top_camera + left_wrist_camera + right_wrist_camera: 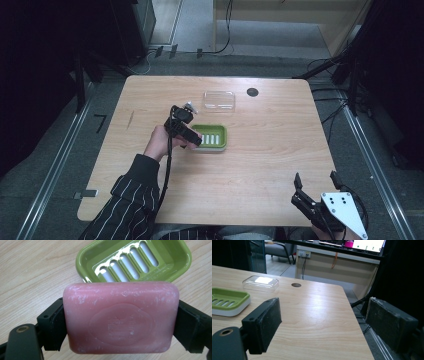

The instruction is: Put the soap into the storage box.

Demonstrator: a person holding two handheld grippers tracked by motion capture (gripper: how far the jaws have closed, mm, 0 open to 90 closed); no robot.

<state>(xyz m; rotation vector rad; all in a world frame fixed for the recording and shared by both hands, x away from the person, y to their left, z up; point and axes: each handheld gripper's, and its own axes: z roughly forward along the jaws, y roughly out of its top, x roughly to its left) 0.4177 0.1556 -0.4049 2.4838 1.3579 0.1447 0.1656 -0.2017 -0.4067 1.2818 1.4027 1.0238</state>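
A pink bar of soap (121,317) with an embossed oval stamp is clamped between the two black jaws of my left gripper (121,322). Just beyond it lies a green soap dish (175,260) with a slotted white drain insert. In the high view the left gripper (192,138) hovers at the left end of the green dish (220,142), near the table's middle. My right gripper (316,182) stands open near the front right edge of the table, nothing between its pads (265,321).
A clear plastic lid (219,100) lies behind the dish, also visible as the clear lid (260,283) in the right gripper view. A dark round grommet (252,92) sits at the back. The wooden table (270,150) has a right edge close to the right gripper.
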